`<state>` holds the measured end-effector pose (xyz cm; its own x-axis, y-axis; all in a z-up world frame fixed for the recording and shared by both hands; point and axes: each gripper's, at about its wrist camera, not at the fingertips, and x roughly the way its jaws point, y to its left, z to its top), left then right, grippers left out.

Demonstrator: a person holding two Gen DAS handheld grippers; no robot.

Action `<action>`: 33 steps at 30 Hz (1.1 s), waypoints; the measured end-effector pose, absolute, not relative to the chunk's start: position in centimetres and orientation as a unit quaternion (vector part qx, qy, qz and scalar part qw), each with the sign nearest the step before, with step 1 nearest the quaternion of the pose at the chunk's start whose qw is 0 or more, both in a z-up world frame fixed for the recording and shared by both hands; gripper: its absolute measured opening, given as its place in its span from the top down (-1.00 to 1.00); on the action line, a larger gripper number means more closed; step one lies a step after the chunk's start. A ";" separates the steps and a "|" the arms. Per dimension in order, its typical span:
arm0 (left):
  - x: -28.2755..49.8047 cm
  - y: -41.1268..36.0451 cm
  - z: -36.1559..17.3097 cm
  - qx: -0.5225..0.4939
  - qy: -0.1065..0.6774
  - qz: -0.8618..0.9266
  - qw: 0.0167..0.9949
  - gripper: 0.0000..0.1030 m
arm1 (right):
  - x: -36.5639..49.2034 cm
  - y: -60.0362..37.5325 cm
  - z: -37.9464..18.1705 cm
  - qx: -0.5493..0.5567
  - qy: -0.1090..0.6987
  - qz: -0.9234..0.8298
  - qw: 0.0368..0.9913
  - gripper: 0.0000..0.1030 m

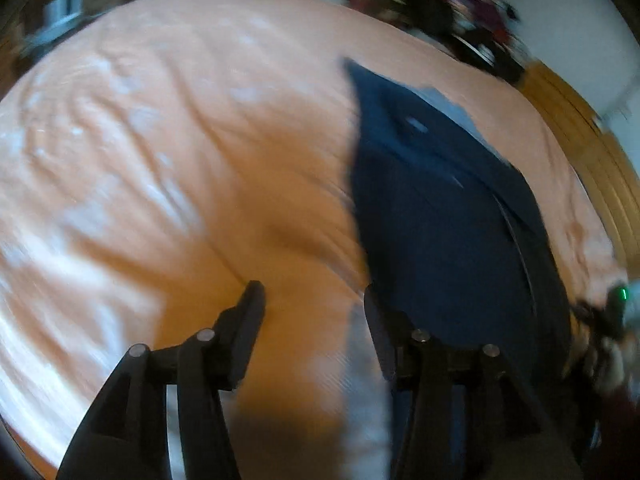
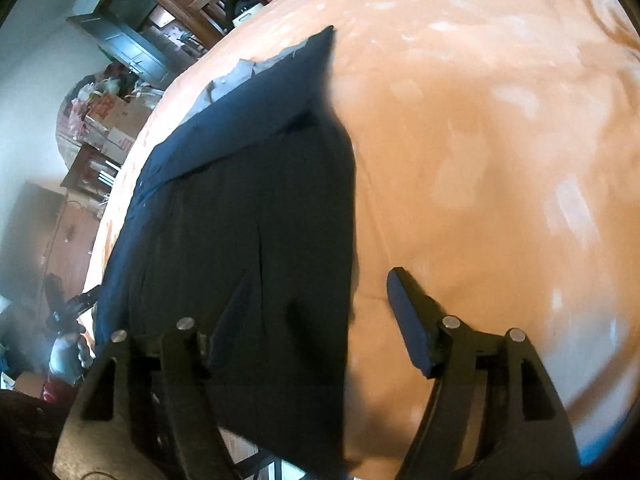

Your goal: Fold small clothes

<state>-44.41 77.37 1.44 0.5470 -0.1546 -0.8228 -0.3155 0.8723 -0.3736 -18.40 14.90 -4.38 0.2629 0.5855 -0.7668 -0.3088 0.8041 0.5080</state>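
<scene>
Dark navy cloth garment point(image 2: 248, 208) lies flat on the peach bedsheet point(image 2: 480, 160) under my wide-open, empty left gripper point(image 1: 312, 300) and right gripper point(image 2: 316, 292); I judge the next fold needs each to pinch the near edge.

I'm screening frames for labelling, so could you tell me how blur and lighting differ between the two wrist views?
Left wrist view: heavy motion blur smears the orange bedspread and dark garment; the left gripper casts a shadow below. Right wrist view: sharper on the garment and the right gripper, pale glare patches on the bedspread, strong fisheye curvature.
</scene>
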 end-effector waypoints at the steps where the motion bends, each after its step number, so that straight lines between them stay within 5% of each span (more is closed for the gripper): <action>1: -44.9 76.7 1.5 -0.252 0.473 0.041 0.843 -0.01 | -19.1 14.8 -4.4 0.129 0.541 0.283 0.782 -0.42; 15: -52.8 72.6 1.7 -0.276 0.487 -0.057 0.826 0.01 | -23.5 15.6 -4.8 0.099 0.572 0.313 0.752 -0.48; 33: -51.5 69.7 0.2 -0.288 0.495 -0.095 0.814 0.07 | -26.3 16.2 -7.7 0.090 0.599 0.344 0.717 -0.50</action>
<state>-51.50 69.73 0.23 0.4909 -0.4407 -0.7515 -0.1310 0.8155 -0.5638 -26.28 16.18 -7.74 0.0453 0.6015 -0.7976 -0.3859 0.7470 0.5414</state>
